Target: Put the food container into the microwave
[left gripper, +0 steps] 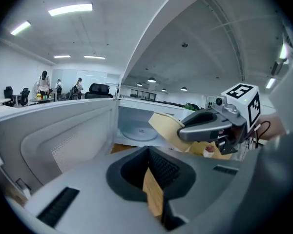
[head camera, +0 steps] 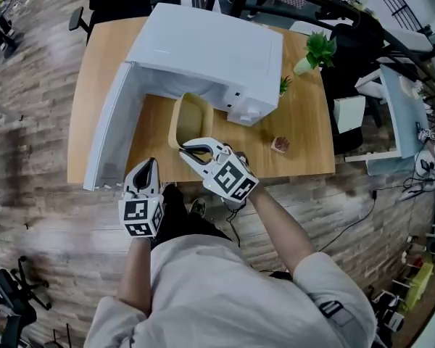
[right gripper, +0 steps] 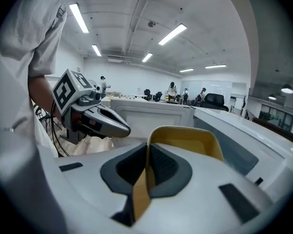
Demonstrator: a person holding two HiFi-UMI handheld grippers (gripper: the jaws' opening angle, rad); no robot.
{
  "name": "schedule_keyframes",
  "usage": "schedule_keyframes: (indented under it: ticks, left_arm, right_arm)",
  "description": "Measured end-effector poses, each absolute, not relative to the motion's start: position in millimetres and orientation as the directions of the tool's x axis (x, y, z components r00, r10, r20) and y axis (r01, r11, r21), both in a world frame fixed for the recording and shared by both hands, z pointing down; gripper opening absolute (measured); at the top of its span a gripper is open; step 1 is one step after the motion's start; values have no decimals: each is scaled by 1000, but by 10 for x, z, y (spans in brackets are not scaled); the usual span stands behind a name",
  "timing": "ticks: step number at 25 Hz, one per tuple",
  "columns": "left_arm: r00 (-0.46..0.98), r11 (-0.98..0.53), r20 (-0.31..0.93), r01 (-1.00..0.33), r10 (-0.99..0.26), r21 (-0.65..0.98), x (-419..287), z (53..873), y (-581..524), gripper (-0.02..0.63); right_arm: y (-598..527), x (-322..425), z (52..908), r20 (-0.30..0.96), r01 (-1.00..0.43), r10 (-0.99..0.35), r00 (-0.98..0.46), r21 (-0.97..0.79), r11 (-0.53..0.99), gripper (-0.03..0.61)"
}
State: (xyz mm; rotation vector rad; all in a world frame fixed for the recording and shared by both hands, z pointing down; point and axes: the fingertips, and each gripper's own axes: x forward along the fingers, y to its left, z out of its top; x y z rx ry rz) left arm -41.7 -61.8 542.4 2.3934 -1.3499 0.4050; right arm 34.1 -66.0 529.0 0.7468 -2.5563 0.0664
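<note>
- Head view: From above, your right gripper (head camera: 192, 152) clamps the near rim of the yellow food container (head camera: 190, 118). The container lies at the mouth of the white microwave (head camera: 210, 49) on the wooden table (head camera: 304, 143). The door (head camera: 109, 129) stands swung open to the left. Your left gripper (head camera: 148, 167) hangs by the table's front edge near the door's free end, apart from the container. A potted plant (head camera: 315, 51) and a small cup (head camera: 279, 144) sit to the right. Only here do both tongs and the whole oven show at once.
- Left gripper view: Your left tongs are drawn nearly together, leaving a thin slit with bare table wood showing through and nothing held. This view alone looks into the open cavity, to the turntable (left gripper: 139, 130). The container is tilted before the cavity's right side, with the right tongs on its rim.
- Right gripper view: Here the grip is plain, as the head view cannot show. The container's yellow wall is pinched between the dark pads (right gripper: 163, 165), and its far rim rises beyond them. The left tongs show at the left with their tips together, and the door's inner face lies beyond. The cavity stays out of sight, and people (right gripper: 172, 89) stand far across the room.
</note>
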Motion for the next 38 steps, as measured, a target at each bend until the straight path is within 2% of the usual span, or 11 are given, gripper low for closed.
schedule_keyframes:
  ticks: [20,38]
  left_arm:
    - [567,-520,452,-821,-689,237,-215,5931,-1184,11]
    - [595,-542,445,-800,-669,257,-332,6012,-1443,11]
  right_arm:
    - [-1164,408,5789,634,-503,-452,-627,113,857,23]
    - [-1325,336,6124,724,-385,-425,-544,234,893,23]
